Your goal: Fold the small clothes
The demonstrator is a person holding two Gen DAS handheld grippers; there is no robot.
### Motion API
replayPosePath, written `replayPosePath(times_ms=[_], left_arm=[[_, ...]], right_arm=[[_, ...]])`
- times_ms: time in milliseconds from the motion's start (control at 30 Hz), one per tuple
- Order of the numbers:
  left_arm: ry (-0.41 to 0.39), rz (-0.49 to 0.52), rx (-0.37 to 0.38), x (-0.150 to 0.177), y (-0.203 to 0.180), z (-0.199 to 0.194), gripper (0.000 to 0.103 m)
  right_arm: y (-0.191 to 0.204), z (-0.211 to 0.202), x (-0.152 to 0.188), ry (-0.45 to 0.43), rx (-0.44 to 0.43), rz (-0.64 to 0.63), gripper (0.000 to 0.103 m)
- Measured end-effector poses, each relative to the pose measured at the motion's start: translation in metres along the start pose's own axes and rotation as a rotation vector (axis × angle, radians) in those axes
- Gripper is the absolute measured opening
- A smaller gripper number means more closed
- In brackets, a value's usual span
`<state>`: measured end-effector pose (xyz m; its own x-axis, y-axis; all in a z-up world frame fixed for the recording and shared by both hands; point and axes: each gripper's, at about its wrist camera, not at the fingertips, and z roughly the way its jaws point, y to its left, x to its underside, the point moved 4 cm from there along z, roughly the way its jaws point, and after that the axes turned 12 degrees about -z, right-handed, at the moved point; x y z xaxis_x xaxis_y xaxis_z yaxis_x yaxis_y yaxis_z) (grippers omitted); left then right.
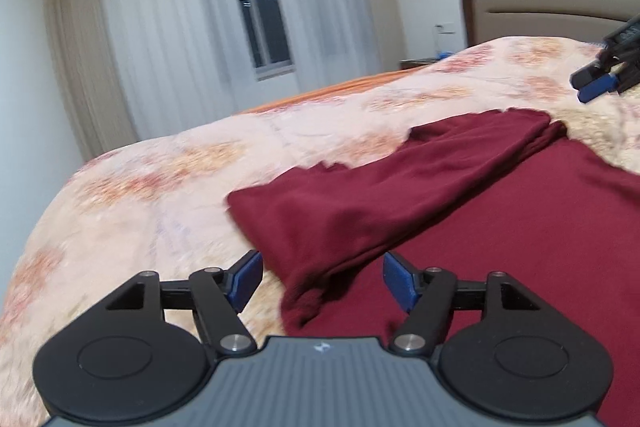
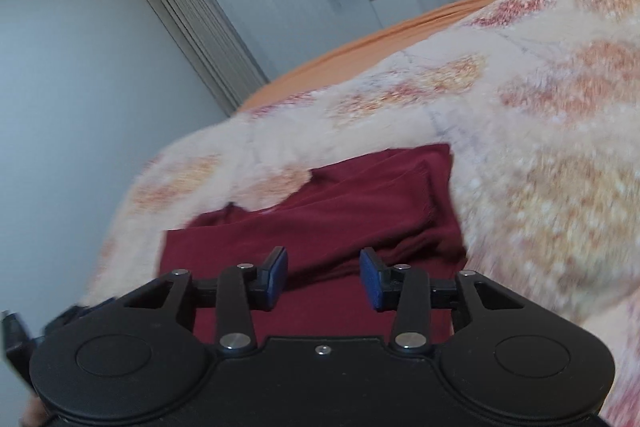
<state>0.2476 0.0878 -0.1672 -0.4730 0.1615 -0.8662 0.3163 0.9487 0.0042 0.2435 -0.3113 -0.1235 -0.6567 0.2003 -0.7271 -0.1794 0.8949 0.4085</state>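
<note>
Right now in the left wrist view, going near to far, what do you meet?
Left tongs → maroon garment → floral bedspread → window.

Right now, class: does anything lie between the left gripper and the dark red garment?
Nothing visible does. The left gripper hangs open directly over the dark red garment on the floral bedspread, with only air between.
</note>
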Motion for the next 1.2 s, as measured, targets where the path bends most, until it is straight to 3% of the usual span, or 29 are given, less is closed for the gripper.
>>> replayPosePath(times_ms=[100, 167, 233, 300, 367, 433, 600, 667, 733, 900, 1000, 1100, 1167, 1200], left_arm=[[-0.014, -0.190, 0.070, -0.028, 0.008, 0.016, 0.070], [-0.039, -0.300, 0.162, -0.047, 0.009, 0.028, 0.070], [0.010, -0.392, 0.234, -0.057, 0.006, 0.052, 0.070], [0.102, -0.407, 0.181, -0.055, 0.001, 0.083, 0.069], [0.227, -0.360, 0.064, -0.040, -0.002, 0.105, 0.055], [0.278, -0.310, 0.001, -0.023, -0.001, 0.105, 0.053], [0.238, -0.282, -0.060, -0.008, 0.003, 0.031, 0.055], [0.206, -0.294, -0.081, -0.001, 0.003, -0.013, 0.065], [0.165, -0.315, -0.084, 0.010, -0.001, -0.061, 0.066], [0.102, -0.280, -0.108, 0.049, -0.024, -0.167, 0.084], [0.136, -0.332, -0.082, 0.073, -0.035, -0.204, 0.084], [0.151, -0.398, -0.042, 0.094, -0.045, -0.225, 0.084], [0.160, -0.436, -0.014, 0.105, -0.050, -0.228, 0.084], [0.168, -0.452, -0.004, 0.110, -0.051, -0.227, 0.084]], right_arm=[[0.010, -0.031, 0.024, -0.051, -0.037, 0.027, 0.050], [0.009, -0.049, 0.040, -0.070, -0.060, 0.056, 0.054], [0.006, -0.063, 0.052, -0.076, -0.071, 0.081, 0.054], [0.000, -0.076, 0.058, -0.081, -0.072, 0.095, 0.054], [-0.007, -0.089, 0.060, -0.091, -0.068, 0.100, 0.054], [-0.013, -0.101, 0.062, -0.103, -0.062, 0.085, 0.059], [-0.021, -0.124, 0.072, -0.103, -0.067, 0.037, 0.063], [-0.020, -0.133, 0.080, -0.100, -0.076, 0.009, 0.065], [-0.015, -0.145, 0.091, -0.096, -0.065, -0.057, 0.065], [-0.007, -0.175, 0.116, -0.042, -0.017, -0.243, 0.065], [-0.013, -0.191, 0.131, -0.023, -0.043, -0.196, 0.066], [-0.023, -0.193, 0.151, -0.002, -0.087, -0.031, 0.065], [-0.026, -0.187, 0.165, 0.033, -0.106, 0.047, 0.053], [-0.025, -0.184, 0.171, 0.050, -0.097, 0.066, 0.039]])
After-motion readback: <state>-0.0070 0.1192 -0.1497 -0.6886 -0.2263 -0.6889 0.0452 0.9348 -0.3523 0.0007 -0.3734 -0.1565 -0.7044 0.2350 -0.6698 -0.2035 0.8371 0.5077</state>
